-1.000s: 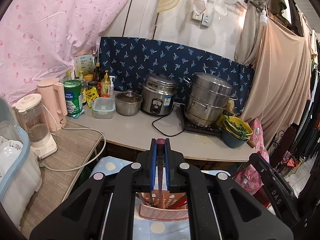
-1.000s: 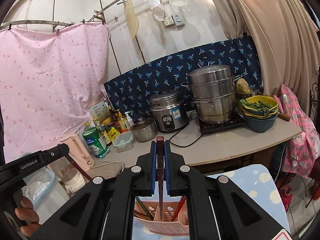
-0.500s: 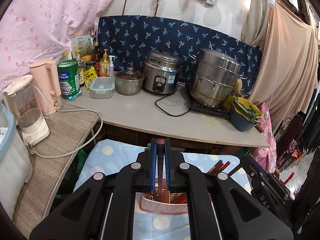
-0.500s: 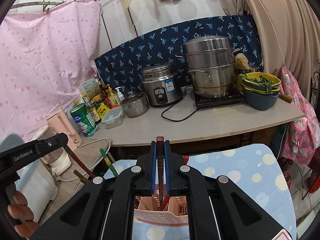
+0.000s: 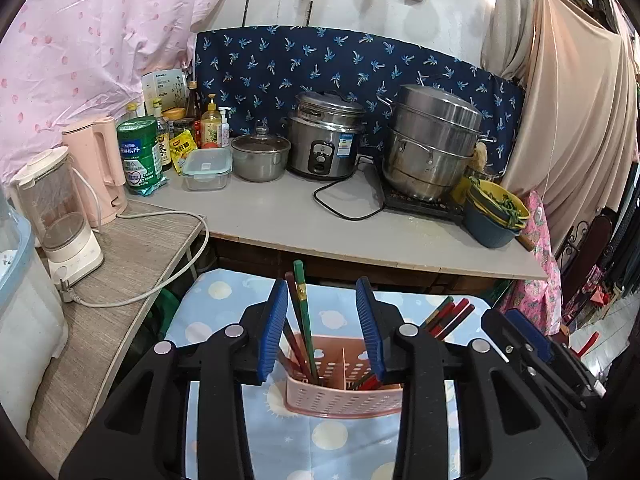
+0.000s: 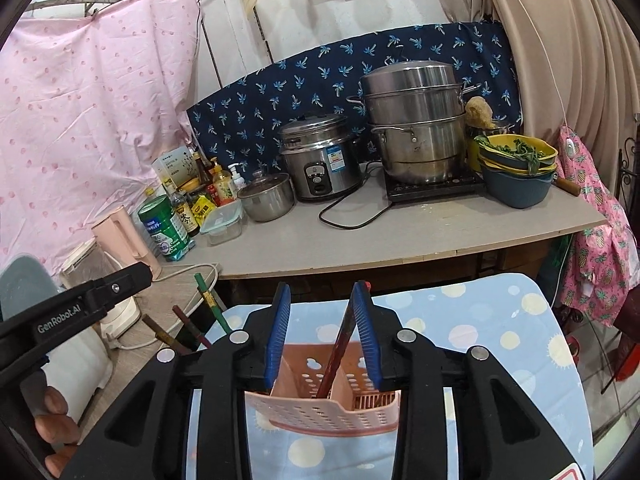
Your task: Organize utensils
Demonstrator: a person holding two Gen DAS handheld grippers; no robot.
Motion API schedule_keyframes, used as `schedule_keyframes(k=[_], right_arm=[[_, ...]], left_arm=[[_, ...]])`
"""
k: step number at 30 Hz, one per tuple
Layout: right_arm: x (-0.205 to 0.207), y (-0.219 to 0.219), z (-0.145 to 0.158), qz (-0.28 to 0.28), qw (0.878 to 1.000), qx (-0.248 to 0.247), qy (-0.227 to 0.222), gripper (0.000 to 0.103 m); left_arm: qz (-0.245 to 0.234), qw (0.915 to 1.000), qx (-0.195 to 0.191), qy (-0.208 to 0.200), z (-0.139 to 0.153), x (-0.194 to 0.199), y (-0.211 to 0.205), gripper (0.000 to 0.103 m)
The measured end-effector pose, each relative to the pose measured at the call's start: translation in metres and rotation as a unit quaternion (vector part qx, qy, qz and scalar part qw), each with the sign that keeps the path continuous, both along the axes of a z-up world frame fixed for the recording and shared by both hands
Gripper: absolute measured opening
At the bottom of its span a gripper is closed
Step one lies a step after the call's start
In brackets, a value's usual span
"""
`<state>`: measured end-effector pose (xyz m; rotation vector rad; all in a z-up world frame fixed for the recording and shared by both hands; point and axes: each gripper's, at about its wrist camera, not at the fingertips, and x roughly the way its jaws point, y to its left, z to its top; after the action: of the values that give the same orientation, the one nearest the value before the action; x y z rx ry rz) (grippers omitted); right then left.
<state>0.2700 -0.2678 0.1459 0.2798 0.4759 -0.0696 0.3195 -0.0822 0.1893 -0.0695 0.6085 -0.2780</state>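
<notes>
Both tongs have dropped toward the pink basket (image 5: 344, 398) since a second ago, and both sets of jaws have just been opening. Left tongs (image 5: 322, 300) stand apart now: the green chopstick (image 5: 302, 304) and a dark red one (image 5: 292, 312) stand loose between the blue pads (image 5: 274, 328), tilted and leaning near the left pad, lower ends down in the basket's left compartment. Pads are not pressing on them. Right tongs (image 6: 322, 300) are apart too: one dark red chopstick (image 6: 340, 344) stands in the gap, its top leaning against the right pad (image 6: 366, 332), its lower end in the basket (image 6: 320, 408) by the middle divider. Cannot tell which compartment it sits in from here. No squeeze on it. In the left view more red chopsticks (image 5: 444, 316) stick out to the right of the basket, past my right finger, next to the other tongs' black body (image 5: 536, 360). Basket sits on the blue cloth with pale dots (image 5: 348, 448), on the near side of the grey counter (image 5: 280, 216). On the counter, well apart from the basket: rice cooker (image 5: 324, 140), stacked steel steamer (image 5: 432, 140), small lidded pot (image 5: 260, 156). In the right view my hand (image 6: 52, 428) shows at the near left, wrapped on the left tongs' handle.
</notes>
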Motion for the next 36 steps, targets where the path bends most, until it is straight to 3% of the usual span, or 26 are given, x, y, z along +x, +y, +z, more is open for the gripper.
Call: schedule_keyframes(k=[14,36], right_arm=[[-0.062,0.016,-0.006,-0.004,1.0,-0.03,0.002,0.048],[-0.146,0.038,-0.048,-0.015,0.997,-0.066,0.046,0.049]], left_arm=[[0.014,0.9986,0.048,-0.014,-0.012,-0.059,0.001,0.046],[0.021,0.9961,0.083,0.022,-0.061,-0.131,0.026,0.052]])
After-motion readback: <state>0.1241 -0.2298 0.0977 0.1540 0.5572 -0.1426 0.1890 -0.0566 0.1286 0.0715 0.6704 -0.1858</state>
